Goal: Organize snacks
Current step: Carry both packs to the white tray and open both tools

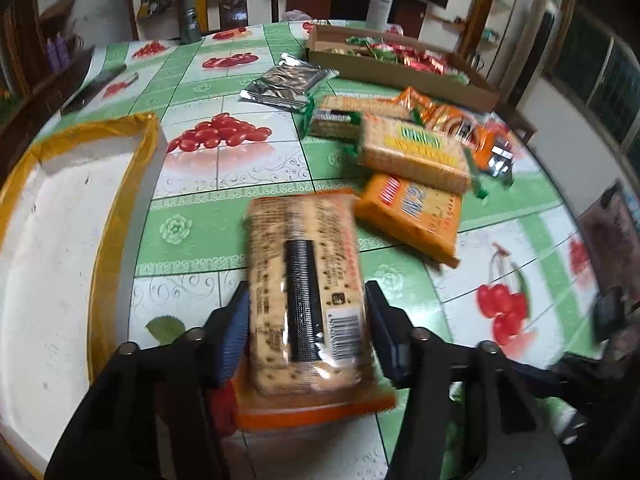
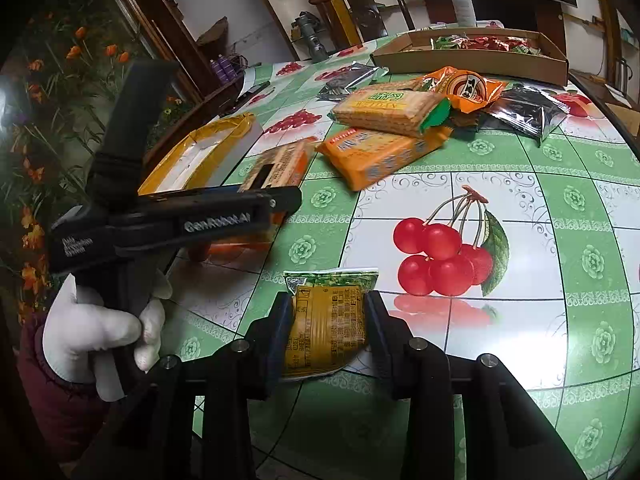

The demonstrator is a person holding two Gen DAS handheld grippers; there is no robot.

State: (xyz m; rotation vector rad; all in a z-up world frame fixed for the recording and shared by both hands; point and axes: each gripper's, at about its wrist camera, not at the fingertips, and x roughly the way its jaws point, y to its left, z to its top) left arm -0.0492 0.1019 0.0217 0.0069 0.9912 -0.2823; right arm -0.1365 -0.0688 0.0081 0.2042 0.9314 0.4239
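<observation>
My left gripper (image 1: 306,304) is shut on an orange-edged cracker pack (image 1: 304,276), held above the table beside a white box with yellow tape (image 1: 72,208). In the right wrist view the left gripper (image 2: 280,196) holds that pack (image 2: 280,164) near the same box (image 2: 200,156). My right gripper (image 2: 328,312) is shut on a small green and yellow snack pack (image 2: 328,320) low over the table. A pile of cracker packs (image 1: 412,152) and orange packs (image 2: 384,148) lies in the middle of the table.
A cardboard tray (image 1: 400,60) with red and green sweets stands at the far side, also in the right wrist view (image 2: 472,56). Silver foil packets (image 1: 284,84) lie near it and dark foil packets (image 2: 528,112) right of the pile. A white bottle (image 2: 464,0) and chair stand behind.
</observation>
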